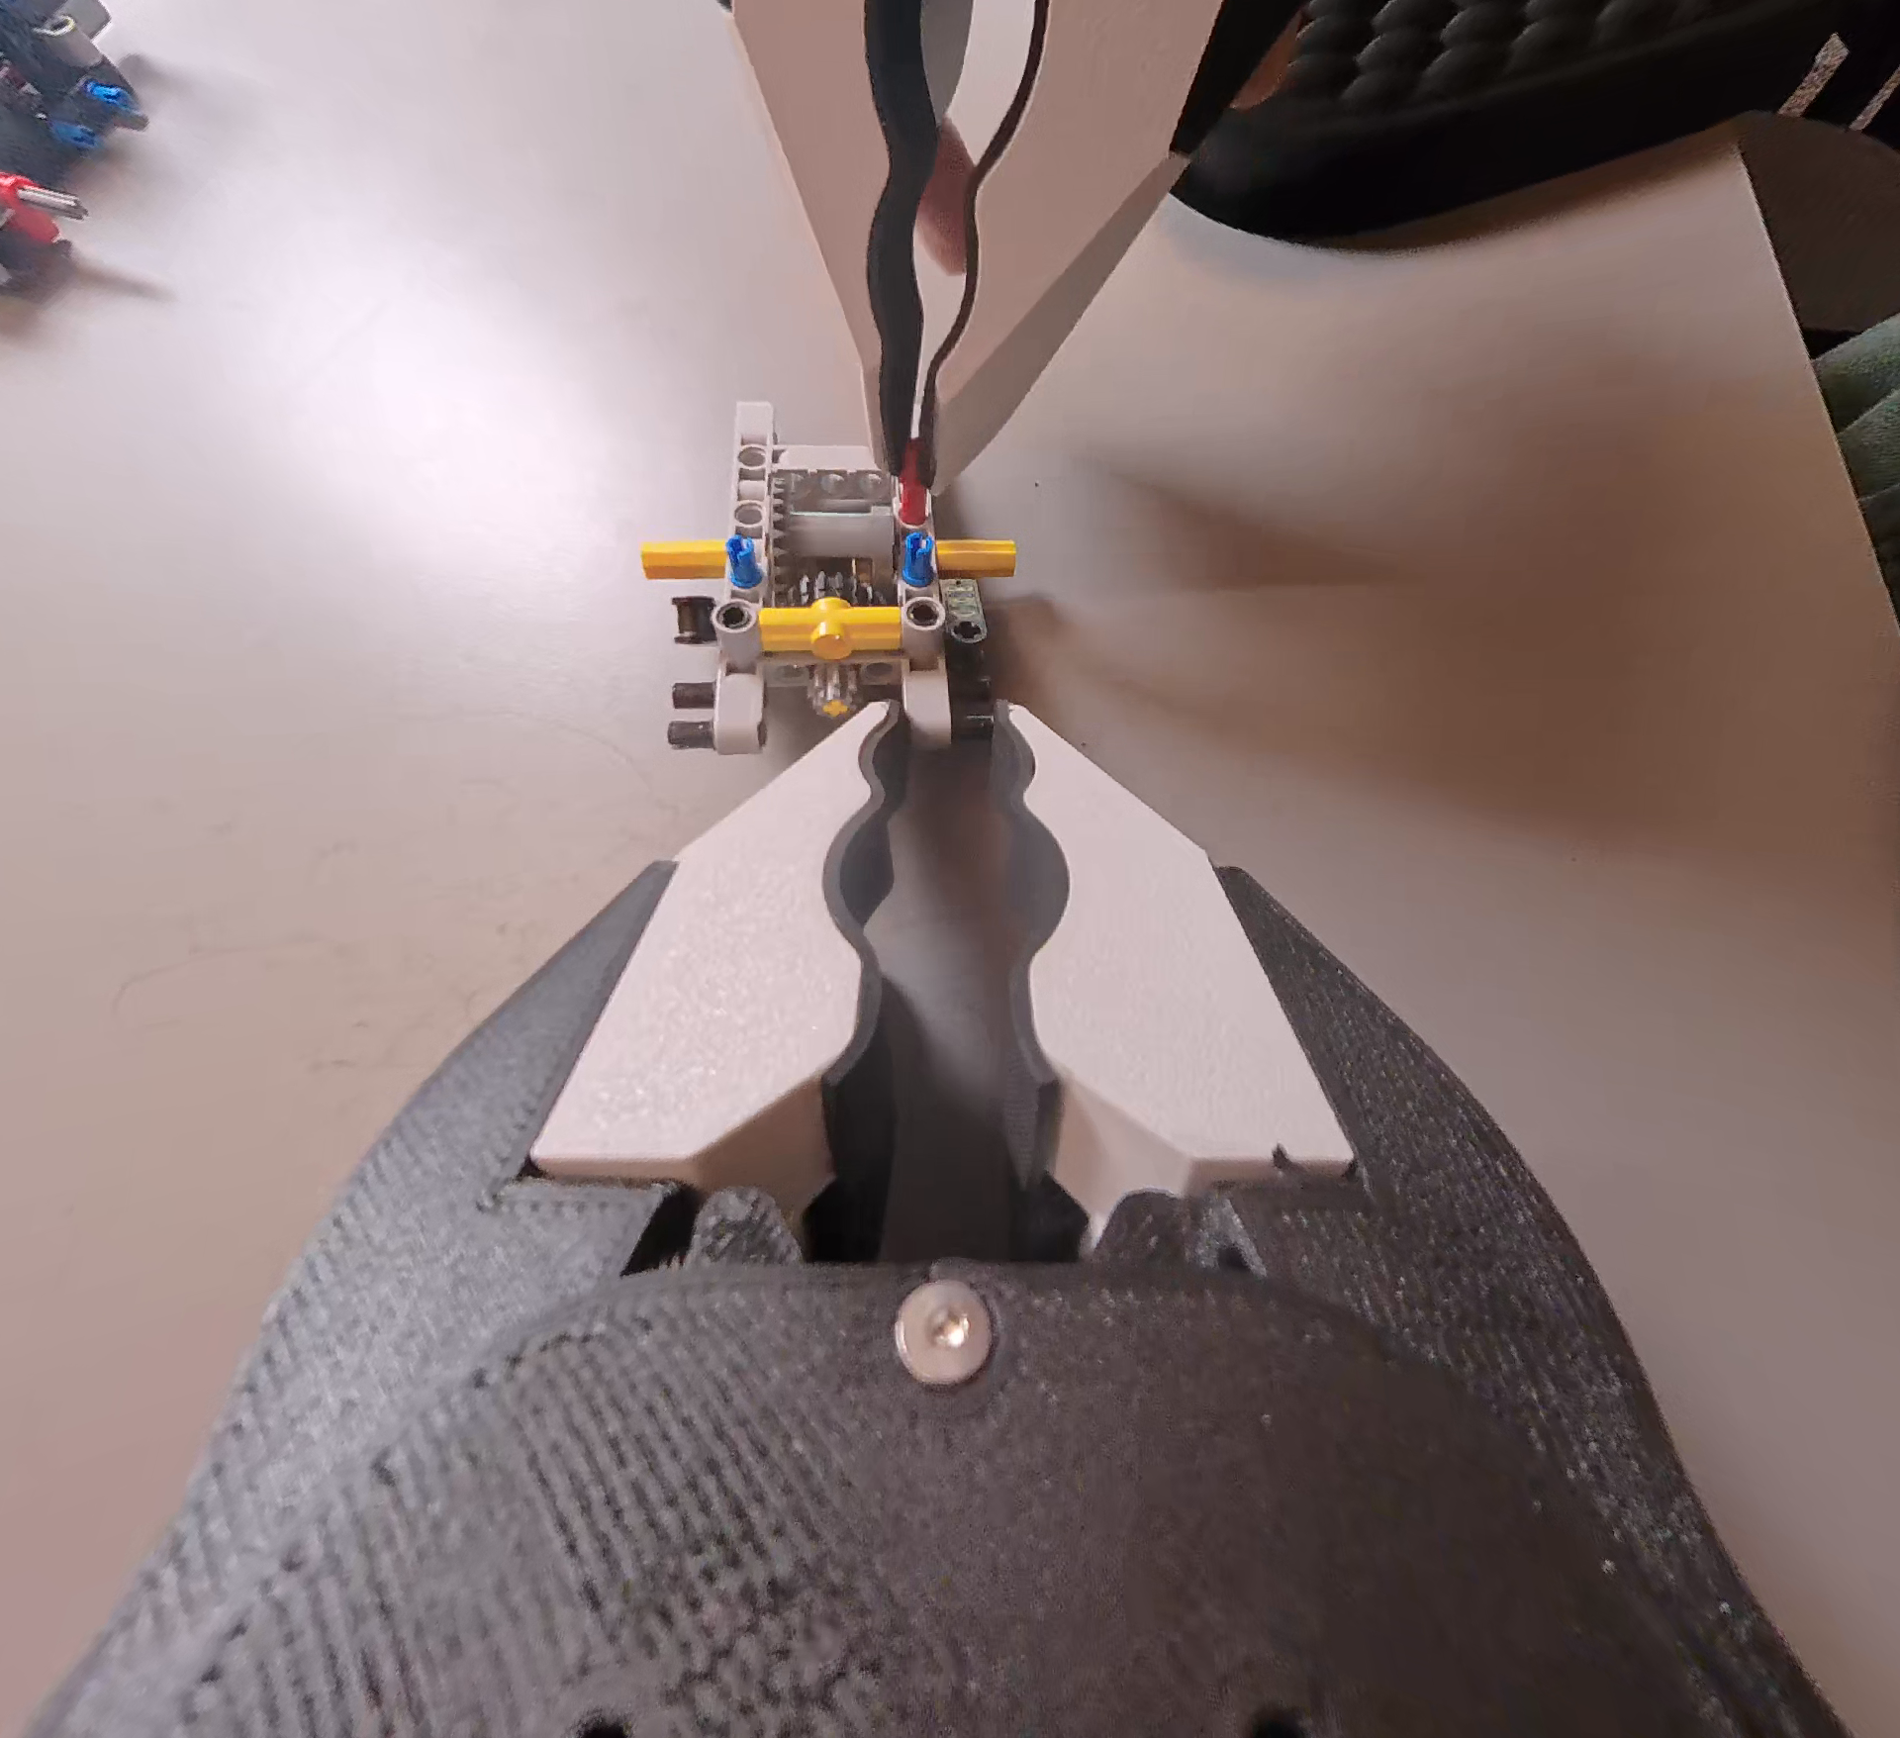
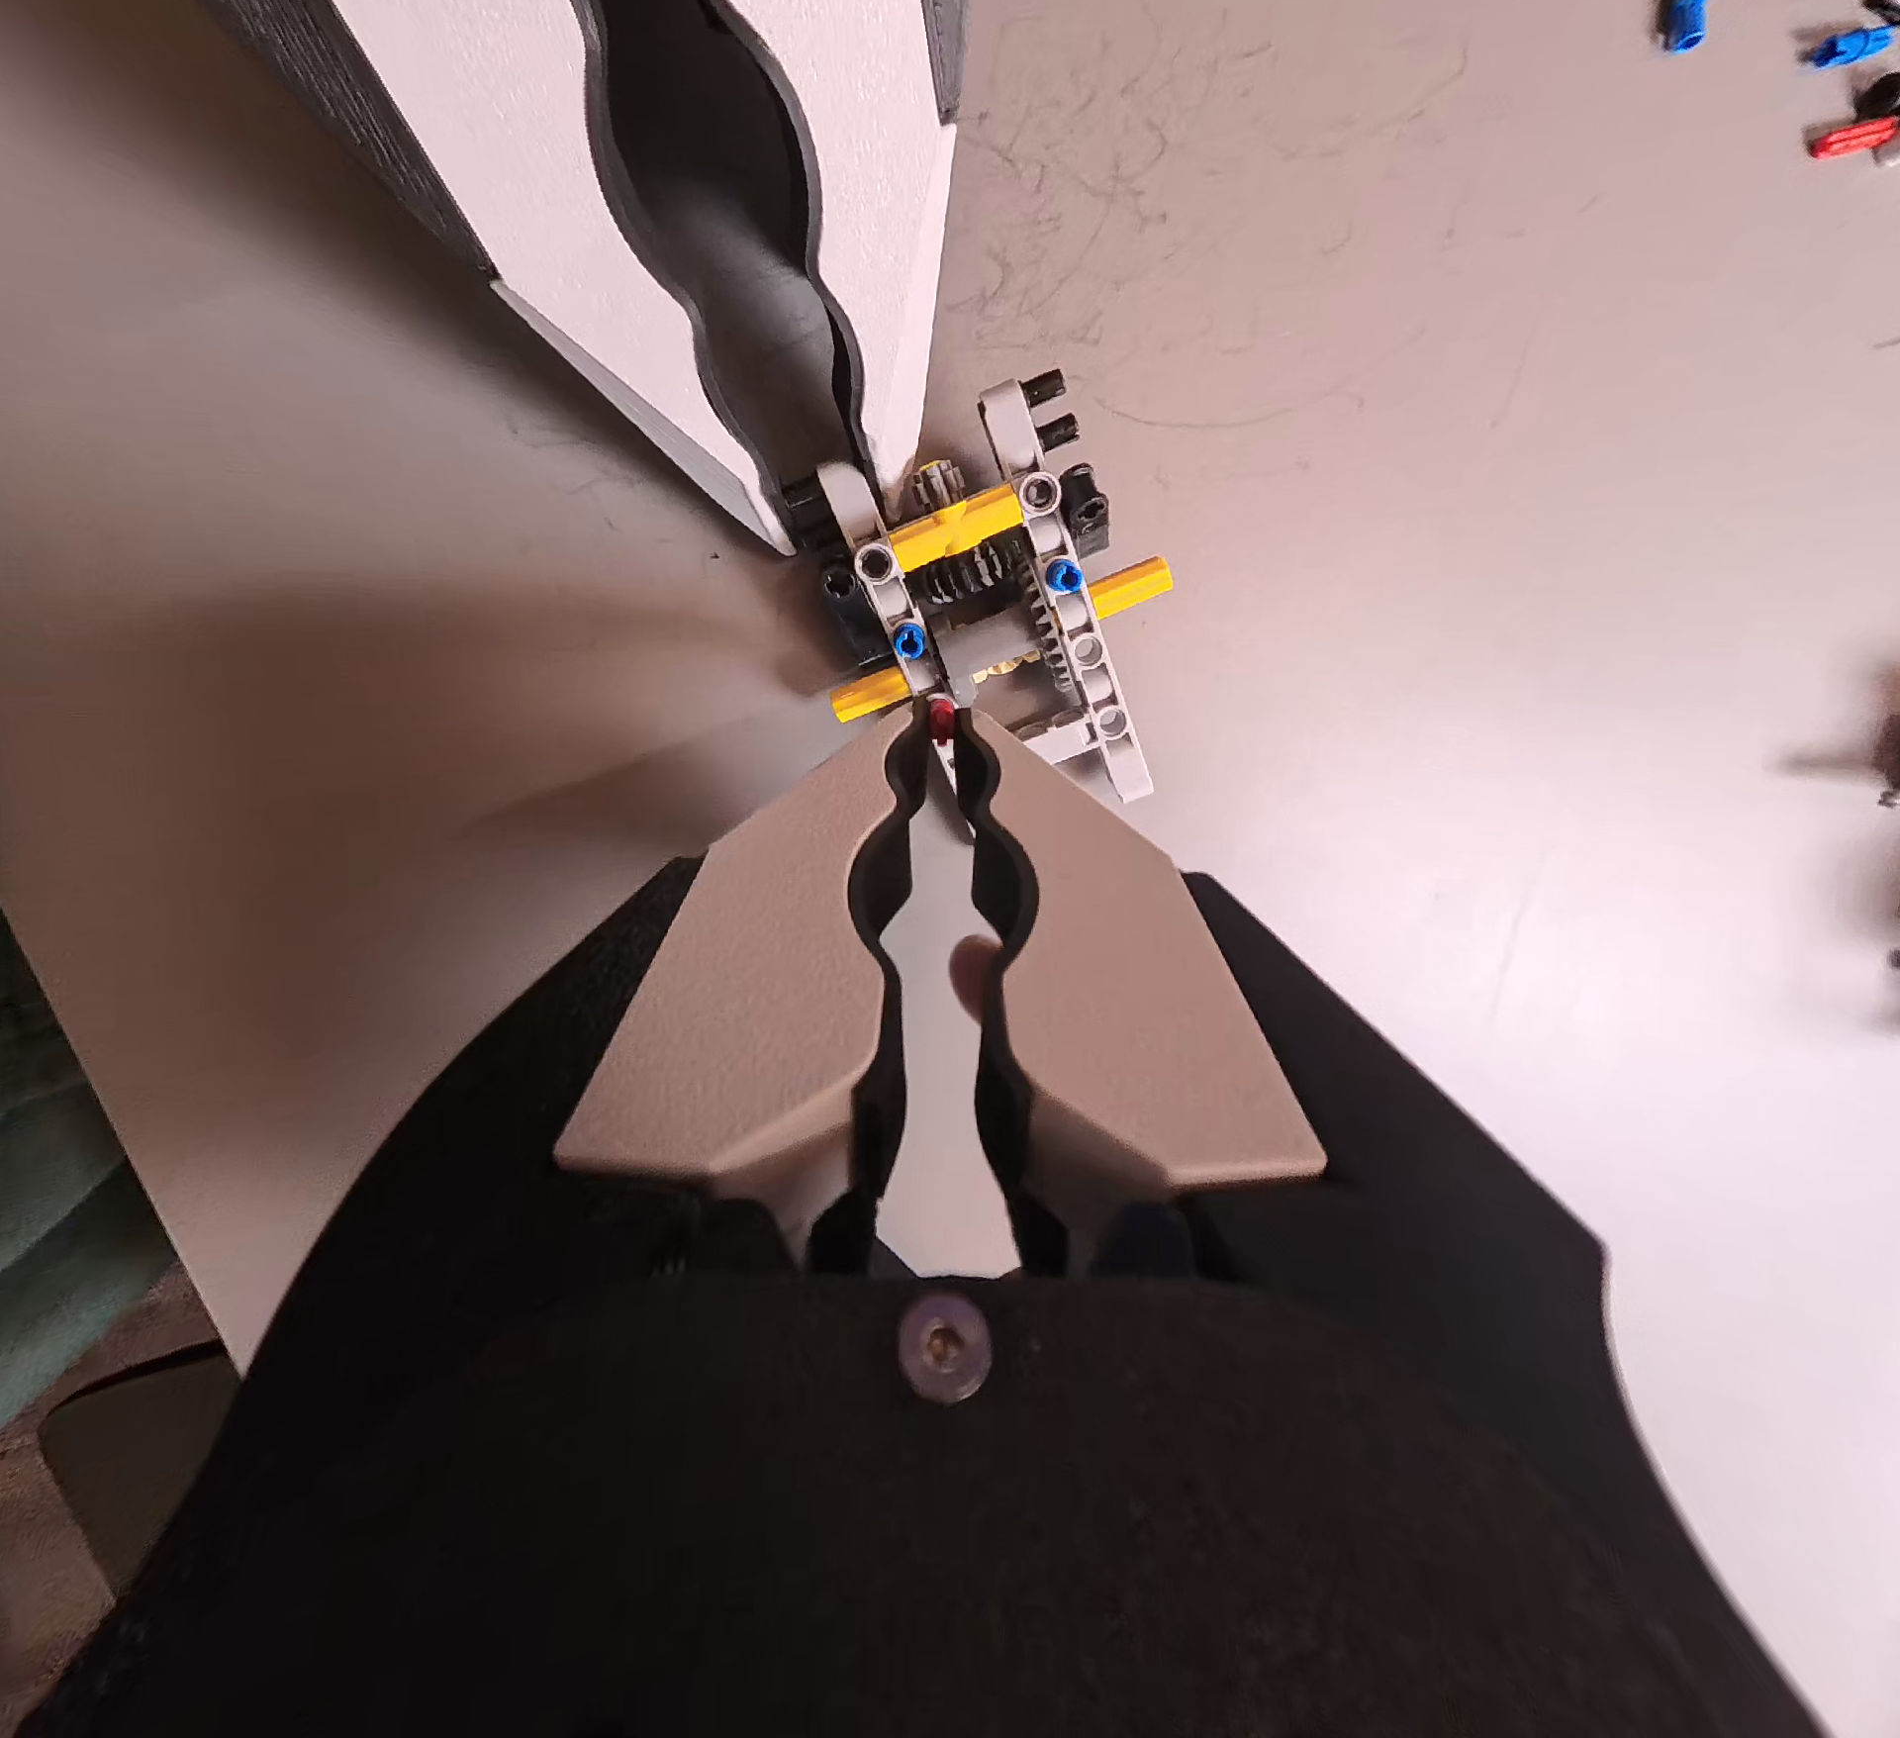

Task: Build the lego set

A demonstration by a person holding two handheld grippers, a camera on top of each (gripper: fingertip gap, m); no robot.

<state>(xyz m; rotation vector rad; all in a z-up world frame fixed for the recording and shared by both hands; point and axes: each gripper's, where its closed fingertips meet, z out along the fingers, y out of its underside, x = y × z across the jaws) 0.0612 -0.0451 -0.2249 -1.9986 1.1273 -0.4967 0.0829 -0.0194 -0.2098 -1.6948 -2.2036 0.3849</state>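
Here the grey Lego Technic assembly (image 1: 828, 594) sits on the pale tabletop (image 1: 360, 558), caught between the two grippers, which meet it from opposite ends. The left gripper (image 1: 948, 712) has its fingers drawn close around one of the grey curved arms at the near end of the build, with a black piece beside that arm; the pads press on it, so it is gripping the assembly. From the right wrist view the same left gripper (image 2: 838, 496) comes in from the top of the picture, and its tips touch the grey arm beside the black pins.

The right gripper (image 2: 941, 720) pinches a small red pin (image 2: 940, 715) at its very tips, fingers nearly together. That pin touches the end of the build's grey beam, just beside a blue pin (image 2: 907, 641) and near the yellow axle (image 2: 869, 699) that sticks out sideways. In the left wrist view the right gripper (image 1: 913, 455) hangs down from above with the red pin (image 1: 911, 491) at its tips.

A yellow crosspiece (image 1: 829, 631) spans the frame, and dark gears (image 2: 961, 573) sit inside it.

Loose pieces, blue, red and black, (image 2: 1861, 59) lie well apart at the tabletop's far side, among them a single blue pin (image 2: 1682, 2).
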